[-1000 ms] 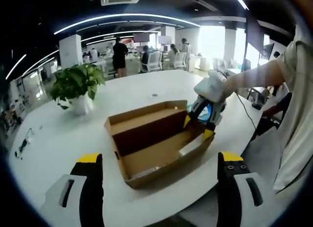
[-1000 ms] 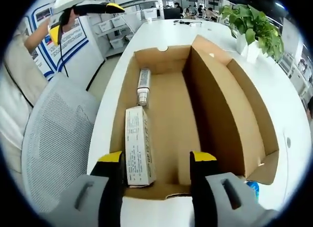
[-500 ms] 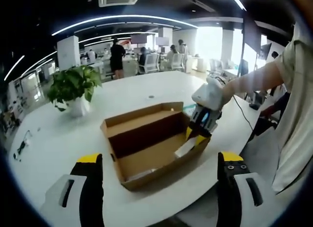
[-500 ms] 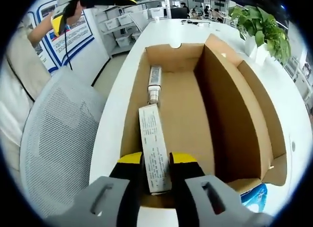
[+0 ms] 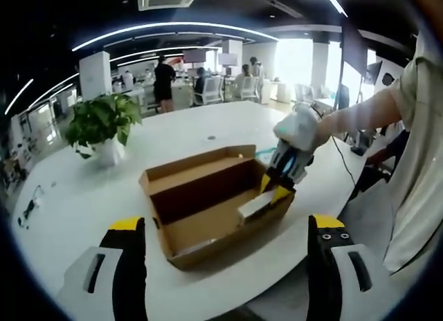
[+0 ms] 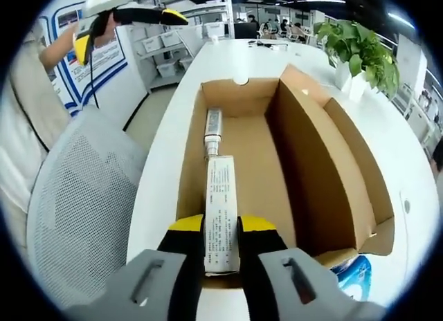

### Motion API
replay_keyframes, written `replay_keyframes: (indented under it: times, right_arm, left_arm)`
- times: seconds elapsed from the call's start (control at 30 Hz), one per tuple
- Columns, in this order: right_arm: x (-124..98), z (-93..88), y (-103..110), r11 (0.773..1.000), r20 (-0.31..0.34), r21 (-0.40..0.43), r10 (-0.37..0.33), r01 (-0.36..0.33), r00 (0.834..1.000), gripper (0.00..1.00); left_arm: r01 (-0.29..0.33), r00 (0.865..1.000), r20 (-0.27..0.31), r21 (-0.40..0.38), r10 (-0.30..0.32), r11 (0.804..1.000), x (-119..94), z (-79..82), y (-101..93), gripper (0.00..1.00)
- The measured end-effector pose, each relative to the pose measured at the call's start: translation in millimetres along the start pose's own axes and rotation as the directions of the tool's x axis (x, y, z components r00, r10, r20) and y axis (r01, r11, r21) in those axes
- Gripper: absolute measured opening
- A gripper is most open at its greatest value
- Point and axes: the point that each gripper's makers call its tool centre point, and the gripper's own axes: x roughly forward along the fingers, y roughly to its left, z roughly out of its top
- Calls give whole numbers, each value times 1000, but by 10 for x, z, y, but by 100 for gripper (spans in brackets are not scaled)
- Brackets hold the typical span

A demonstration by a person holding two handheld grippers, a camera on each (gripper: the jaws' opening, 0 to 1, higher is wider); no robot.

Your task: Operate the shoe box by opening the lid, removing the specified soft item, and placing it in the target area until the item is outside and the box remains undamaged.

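An open brown cardboard shoe box (image 5: 208,200) (image 6: 325,169) lies on the white table, its lid folded back. My right gripper (image 6: 221,227) (image 5: 282,174) is shut on a long white printed carton (image 6: 221,209) (image 5: 253,205) at the box's near end, and the carton is tilted up off the floor. A white tube (image 6: 212,129) lies deeper in the box along the left wall. My left gripper (image 5: 225,262) is open and holds nothing, hanging well short of the box; it appears at the upper left of the right gripper view (image 6: 128,18).
A potted plant (image 5: 104,124) (image 6: 356,48) stands on the table beyond the box. A blue packet (image 6: 351,279) lies just outside the box's near corner. A grey mesh chair (image 6: 76,217) stands beside the table edge. People are at distant desks.
The right gripper's jaws closed on the white carton and have raised its near end from the box floor. The left gripper stays open and still.
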Motion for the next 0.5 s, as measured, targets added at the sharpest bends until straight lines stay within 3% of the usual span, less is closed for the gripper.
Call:
replay_keyframes:
  times: [0.27, 0.5]
  right_arm:
    - [-254, 201, -13, 999, 59, -9, -36, 37, 998, 15]
    - [-681, 359, 2, 997, 107, -26, -69, 72, 992, 15]
  left_arm:
    - [-8, 1000, 27, -4, 9, 1000, -43, 49, -20, 100]
    - [6, 1000, 26, 8, -6, 1000, -68, 58, -93, 100]
